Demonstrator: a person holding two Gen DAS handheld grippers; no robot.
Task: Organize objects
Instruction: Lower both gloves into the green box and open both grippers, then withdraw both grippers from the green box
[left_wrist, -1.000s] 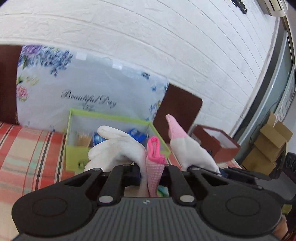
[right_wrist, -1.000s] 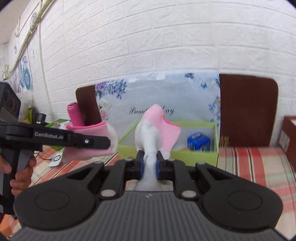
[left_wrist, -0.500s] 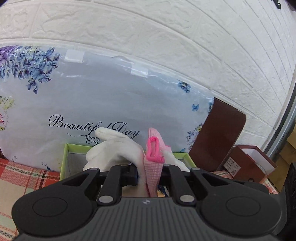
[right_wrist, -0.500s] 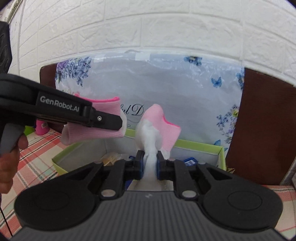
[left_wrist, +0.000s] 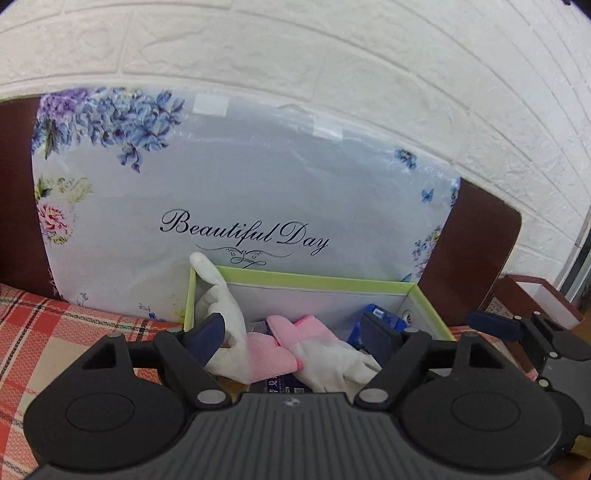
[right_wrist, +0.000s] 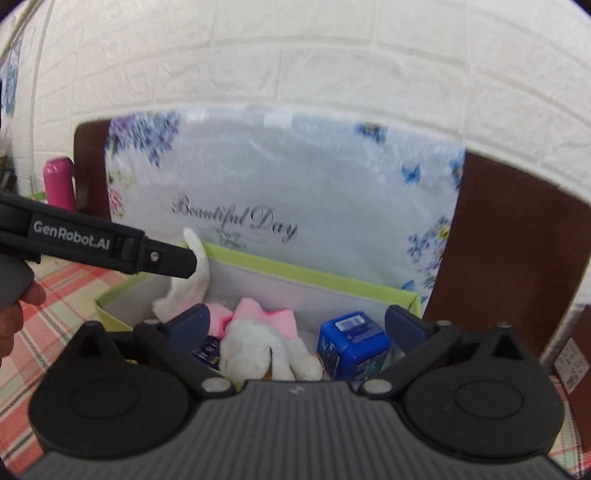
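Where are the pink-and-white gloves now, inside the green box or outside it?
Inside. Both pink-and-white gloves lie loose within the green box, beside a blue carton; one glove's finger pokes above the rim.

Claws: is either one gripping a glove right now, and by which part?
Neither. The left claw and right claw have just opened, and both gloves lie loose in the green box.

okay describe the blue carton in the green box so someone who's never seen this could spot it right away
Find the big floral "Beautiful Day" package leaning on the white brick wall; in front of it stands an open box with a lime-green rim. Inside, toward its right end, sits the blue carton, a small boxy pack with a white barcode label on top. It is the only hard-edged blue thing beside the soft white-and-pink gloves.
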